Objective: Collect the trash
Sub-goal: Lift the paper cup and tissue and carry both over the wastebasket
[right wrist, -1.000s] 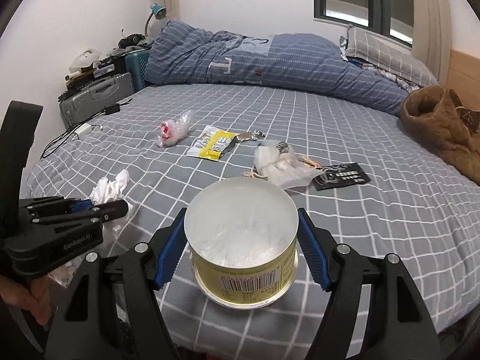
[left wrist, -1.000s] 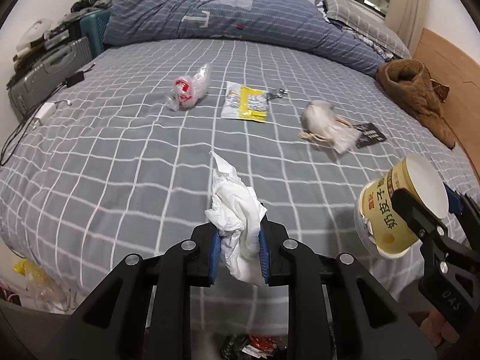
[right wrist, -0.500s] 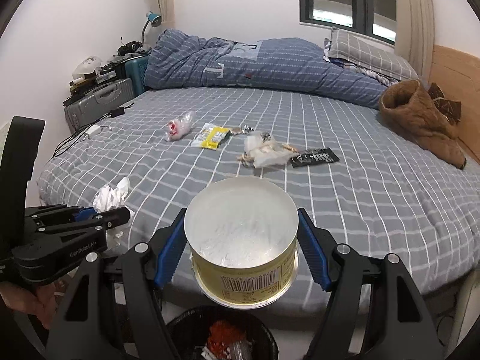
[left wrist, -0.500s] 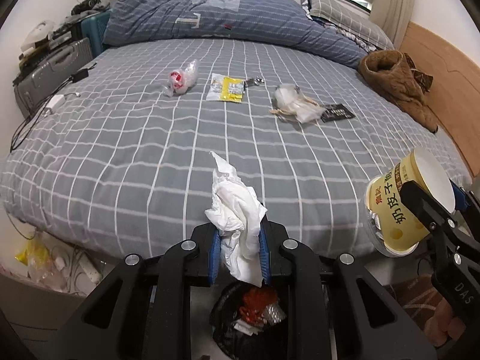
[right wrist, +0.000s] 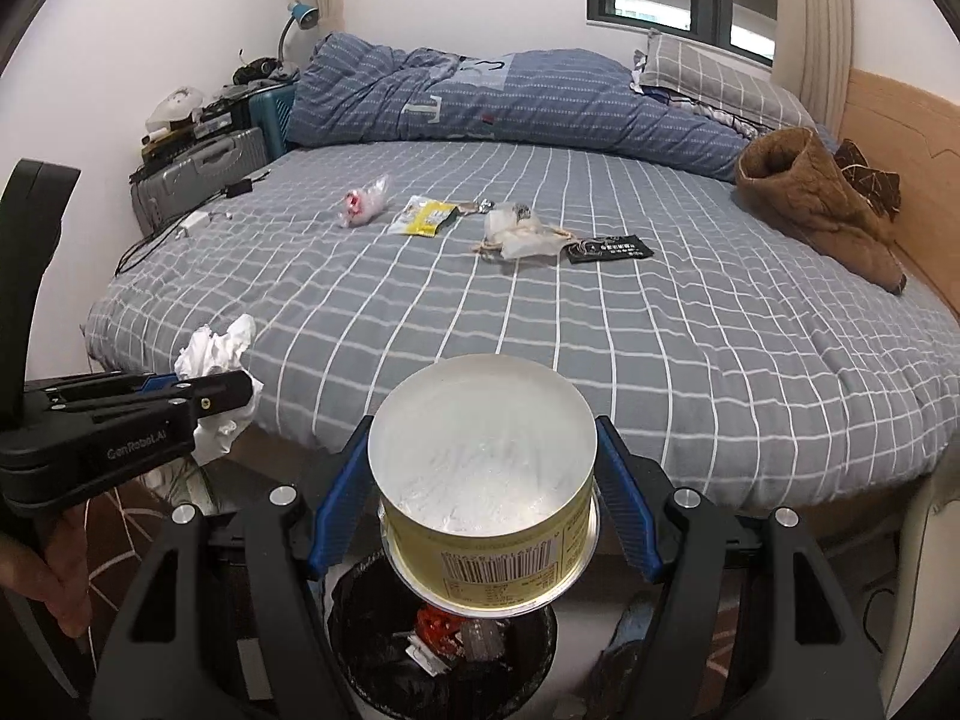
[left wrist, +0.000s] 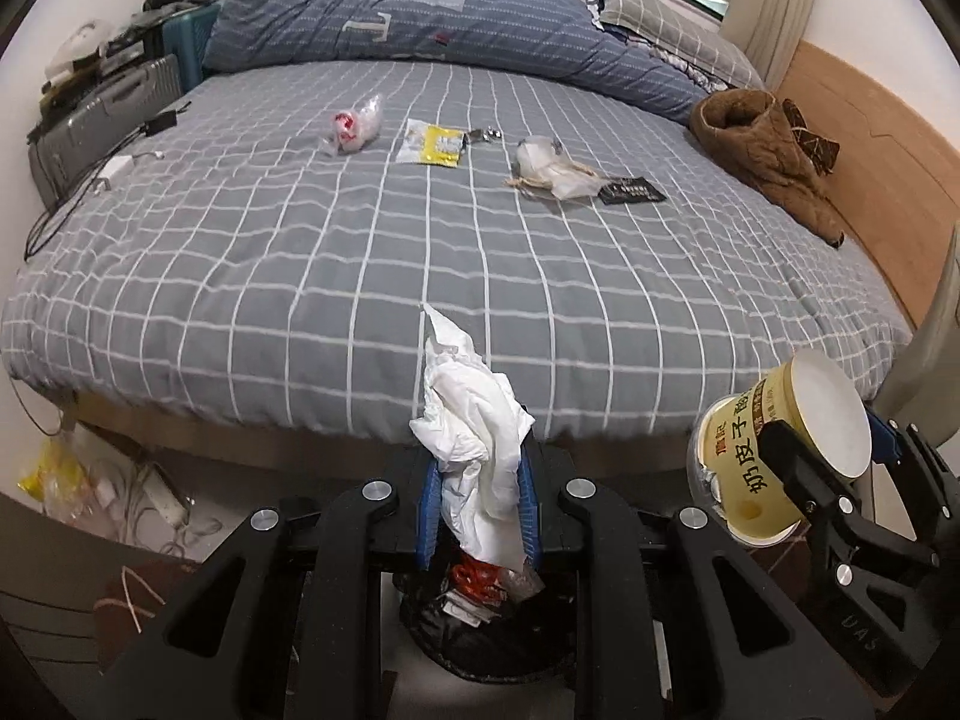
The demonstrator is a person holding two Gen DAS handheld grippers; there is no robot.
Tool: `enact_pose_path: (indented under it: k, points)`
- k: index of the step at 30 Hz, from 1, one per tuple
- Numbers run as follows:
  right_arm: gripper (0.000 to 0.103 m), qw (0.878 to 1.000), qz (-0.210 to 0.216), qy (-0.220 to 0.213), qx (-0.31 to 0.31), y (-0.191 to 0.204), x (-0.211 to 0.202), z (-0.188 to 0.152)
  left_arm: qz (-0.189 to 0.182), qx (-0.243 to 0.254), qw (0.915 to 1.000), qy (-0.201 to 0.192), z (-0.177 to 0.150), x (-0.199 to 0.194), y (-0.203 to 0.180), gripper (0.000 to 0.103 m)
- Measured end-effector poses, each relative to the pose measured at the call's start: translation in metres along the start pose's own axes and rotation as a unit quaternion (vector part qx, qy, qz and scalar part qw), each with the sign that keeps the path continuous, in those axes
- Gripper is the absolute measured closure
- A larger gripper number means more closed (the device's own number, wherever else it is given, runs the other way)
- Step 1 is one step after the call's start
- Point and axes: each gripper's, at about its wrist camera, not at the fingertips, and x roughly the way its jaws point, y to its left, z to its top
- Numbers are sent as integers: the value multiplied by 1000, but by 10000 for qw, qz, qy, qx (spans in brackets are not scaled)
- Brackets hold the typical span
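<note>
While the crumpled white tissue (left wrist: 474, 432) sits pinched between the blue pads of the left gripper (left wrist: 477, 510), it hangs just above the black-lined trash bin (left wrist: 486, 630), whose mouth shows below the fingers with red and silvery scraps already inside. The right gripper (right wrist: 483, 504) holds its jaws wide around a yellow paper cup (right wrist: 486, 480), squeezed at its sides and poised over the same bin (right wrist: 360, 618).

The tissue is soft, creased and feather-light; on release it may cling to a ribbed pad or drift sideways past the rim, since most of its bulk stands above the fingers rather than below. The cup is stiff, round and smooth-walled, with a whitish film inside; it appears tilted, so it could strike the rim and tip out onto the floor. Both grippers crowd one small opening, and a knock between them would spoil either drop. From the left view only part of the bin shows, so how well the tissue is centred is hard to judge.

Well beyond, on the grey checked bedspread (left wrist: 300, 228), more litter waits: a clear wrapper with red print (left wrist: 353, 126), a yellow-and-white sachet (left wrist: 433, 144), a crumpled pale bag (left wrist: 555, 171) and a flat black packet (left wrist: 630, 191).
</note>
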Motion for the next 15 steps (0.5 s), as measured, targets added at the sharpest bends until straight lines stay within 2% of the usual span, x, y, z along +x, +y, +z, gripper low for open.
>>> enact_pose_path:
  k: [7,15]
  points:
    - [36,9999,-80,132,4,5,-6,-19,32,-64,9999,89,-23,-1,4,82]
    - [36,9984,-171,513,192,-2,8,-46,128,-83,9996,254,-46,9,10,82]
